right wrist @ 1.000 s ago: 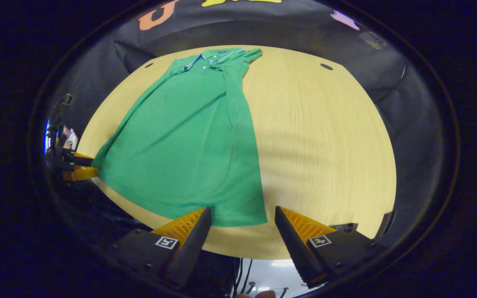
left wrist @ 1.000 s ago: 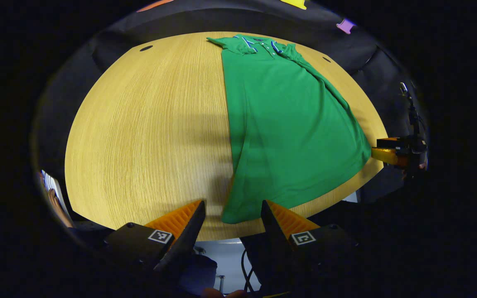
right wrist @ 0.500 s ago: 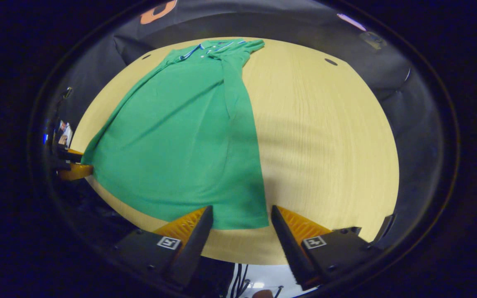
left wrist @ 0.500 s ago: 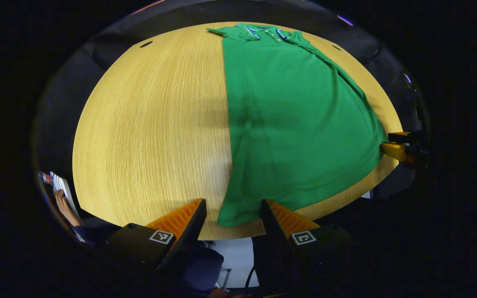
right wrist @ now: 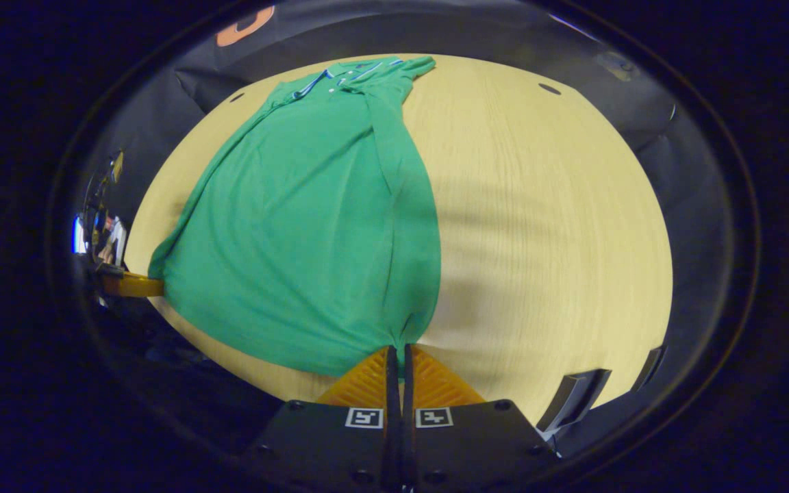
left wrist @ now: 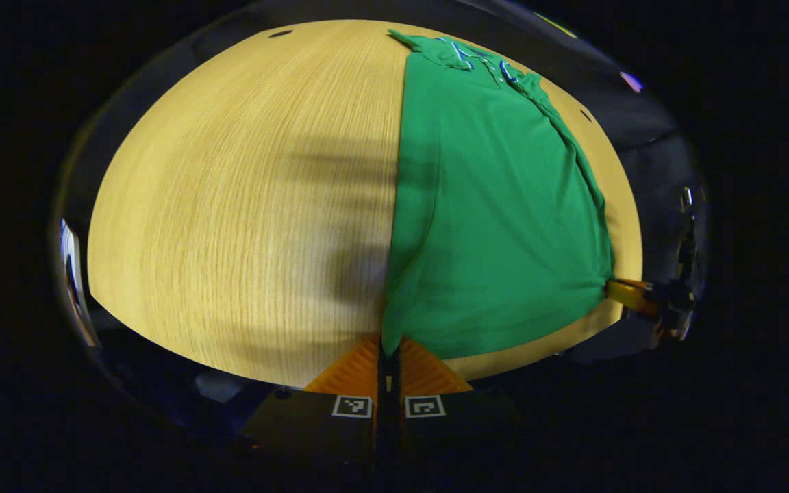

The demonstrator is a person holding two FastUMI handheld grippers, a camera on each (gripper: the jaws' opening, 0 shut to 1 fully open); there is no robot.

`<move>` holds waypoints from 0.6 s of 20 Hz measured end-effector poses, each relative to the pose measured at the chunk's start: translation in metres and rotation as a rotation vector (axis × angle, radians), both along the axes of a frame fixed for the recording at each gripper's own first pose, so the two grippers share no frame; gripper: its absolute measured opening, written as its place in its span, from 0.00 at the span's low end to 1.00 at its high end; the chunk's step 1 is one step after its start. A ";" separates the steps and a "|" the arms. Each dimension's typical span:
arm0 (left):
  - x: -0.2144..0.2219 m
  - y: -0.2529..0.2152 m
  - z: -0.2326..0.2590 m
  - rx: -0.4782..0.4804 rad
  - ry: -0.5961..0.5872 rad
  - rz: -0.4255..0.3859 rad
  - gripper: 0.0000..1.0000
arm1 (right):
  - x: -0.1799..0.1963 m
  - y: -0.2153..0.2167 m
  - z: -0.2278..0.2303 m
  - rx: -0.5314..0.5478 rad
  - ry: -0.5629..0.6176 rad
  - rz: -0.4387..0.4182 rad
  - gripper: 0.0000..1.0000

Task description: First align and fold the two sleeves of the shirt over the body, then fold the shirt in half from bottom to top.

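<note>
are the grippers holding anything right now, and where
Both hold the green shirt at its bottom hem: left gripper on one corner, right gripper on the other.

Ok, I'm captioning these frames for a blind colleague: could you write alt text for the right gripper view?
The right gripper, fingers closed, pinches a bottom corner of a green polo shirt lying on a light wooden table. The collar points away, and the left gripper meets the other bottom corner.
</note>
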State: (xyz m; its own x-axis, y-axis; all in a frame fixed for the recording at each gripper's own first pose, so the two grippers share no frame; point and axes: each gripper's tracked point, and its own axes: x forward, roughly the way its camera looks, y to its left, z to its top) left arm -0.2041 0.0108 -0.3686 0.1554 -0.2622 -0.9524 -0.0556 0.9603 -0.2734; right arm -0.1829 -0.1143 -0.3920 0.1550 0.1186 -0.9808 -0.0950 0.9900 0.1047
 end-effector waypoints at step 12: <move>0.058 -0.013 0.060 -0.070 -0.202 -0.094 0.04 | 0.050 -0.005 0.057 0.122 -0.071 -0.093 0.02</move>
State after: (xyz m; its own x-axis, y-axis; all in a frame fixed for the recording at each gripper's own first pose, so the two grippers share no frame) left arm -0.1459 -0.0020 -0.3088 0.3126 -0.3486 -0.8836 0.0954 0.9371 -0.3359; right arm -0.1332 -0.1194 -0.3350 0.2390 0.2185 -0.9461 -0.0148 0.9751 0.2214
